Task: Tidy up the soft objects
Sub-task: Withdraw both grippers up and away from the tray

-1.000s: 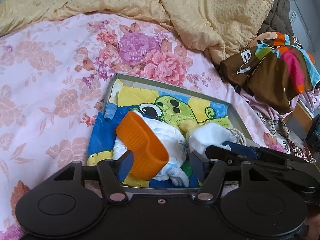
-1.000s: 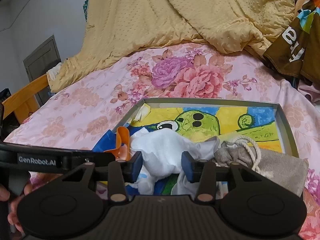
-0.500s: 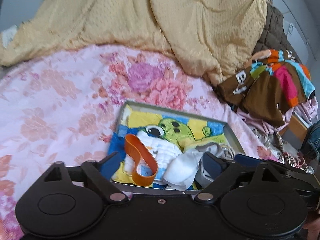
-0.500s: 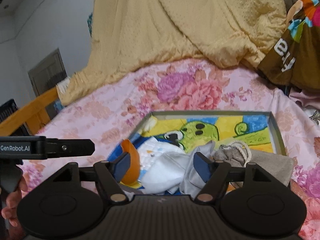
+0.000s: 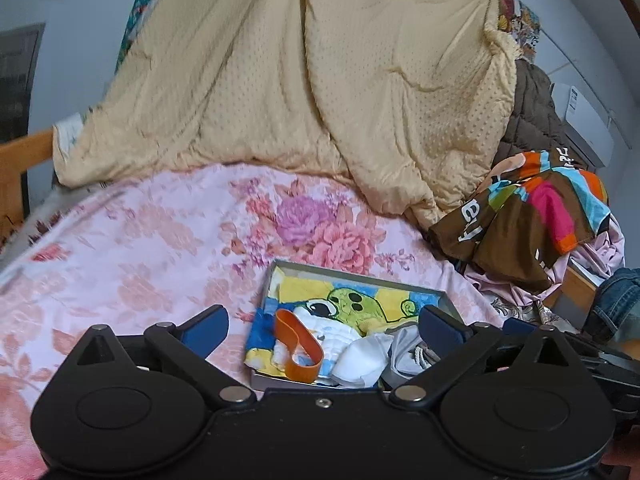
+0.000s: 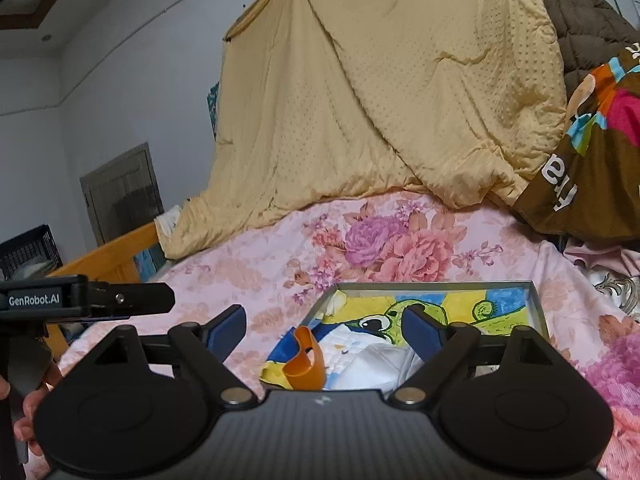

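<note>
While both tools hang above the near edge of the bed, the left hand-held gripper (image 5: 322, 330) has its blue-padded jaws spread wide with nothing between them, having just been opening; the right hand-held gripper (image 6: 322, 330) is likewise apart and empty, its jaws also just opened. Just beyond them a shallow metal tray (image 5: 360, 273) sits on the pink floral bedspread (image 5: 140, 248), lined with a cartoon-printed cloth (image 5: 360, 300). At the tray's near end lie the soft objects: an orange elastic band (image 5: 298, 346) curled in a loop on the left, resting on a white quilted cloth (image 5: 332, 332), with a plain white cloth (image 5: 364, 360) bunched to its right. The release looks complete, so the sound course is probably to lift straight clear without snagging the band's upright loop, then check that nothing hangs over the tray's rim. A pale drawstring pouch (image 5: 420, 356) at the tray's near right corner is mostly hidden behind the left tool's jaw, and the tray's near rim is cut off by both tool bodies. Farther off, a yellow quilt (image 5: 300, 80) is heaped against the wall, with a brown patterned garment (image 5: 520, 216) at far right.
</note>
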`<state>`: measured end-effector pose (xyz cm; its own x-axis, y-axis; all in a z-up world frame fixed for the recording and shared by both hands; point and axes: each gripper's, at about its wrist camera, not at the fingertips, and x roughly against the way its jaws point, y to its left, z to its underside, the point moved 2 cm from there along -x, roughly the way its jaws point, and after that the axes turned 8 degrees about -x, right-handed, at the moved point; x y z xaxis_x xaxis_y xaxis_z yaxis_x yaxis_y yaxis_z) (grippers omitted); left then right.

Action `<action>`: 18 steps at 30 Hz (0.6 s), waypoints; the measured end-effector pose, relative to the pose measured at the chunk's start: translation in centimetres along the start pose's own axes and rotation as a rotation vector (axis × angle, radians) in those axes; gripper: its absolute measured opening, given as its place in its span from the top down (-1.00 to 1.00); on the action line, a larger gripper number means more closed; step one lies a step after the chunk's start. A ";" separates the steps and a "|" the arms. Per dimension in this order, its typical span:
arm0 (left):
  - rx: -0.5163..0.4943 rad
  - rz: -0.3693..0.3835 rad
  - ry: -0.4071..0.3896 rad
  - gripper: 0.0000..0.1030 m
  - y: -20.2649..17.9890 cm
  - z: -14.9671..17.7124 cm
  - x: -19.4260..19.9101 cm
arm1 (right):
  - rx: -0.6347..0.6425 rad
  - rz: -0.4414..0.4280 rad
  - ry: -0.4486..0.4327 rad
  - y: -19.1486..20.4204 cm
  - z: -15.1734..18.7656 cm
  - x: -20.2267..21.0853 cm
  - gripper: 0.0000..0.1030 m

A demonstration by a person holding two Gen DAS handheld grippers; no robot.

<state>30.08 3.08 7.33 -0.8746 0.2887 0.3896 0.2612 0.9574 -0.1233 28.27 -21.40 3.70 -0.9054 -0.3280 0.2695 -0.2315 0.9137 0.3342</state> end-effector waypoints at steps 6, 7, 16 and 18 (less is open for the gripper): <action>-0.024 -0.023 -0.037 -0.98 -0.6 0.4 3.3 | 0.001 -0.013 -0.012 1.0 0.6 2.6 -0.80; -0.023 -0.024 -0.043 -0.98 -0.6 0.5 3.8 | 0.000 -0.014 -0.009 1.1 0.8 3.1 -0.81; -0.053 -0.055 -0.087 -0.98 -0.8 2.5 8.0 | 0.019 -0.030 0.005 2.7 2.4 6.8 -0.97; -0.056 -0.058 -0.097 -0.98 -0.9 3.1 9.0 | 0.028 -0.031 0.012 3.1 2.9 7.5 -0.99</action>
<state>20.68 4.80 8.08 -0.9235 0.2334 0.3045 0.2291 0.9721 -0.0505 19.69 -20.33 4.16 -0.8934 -0.3586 0.2706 -0.2692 0.9095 0.3168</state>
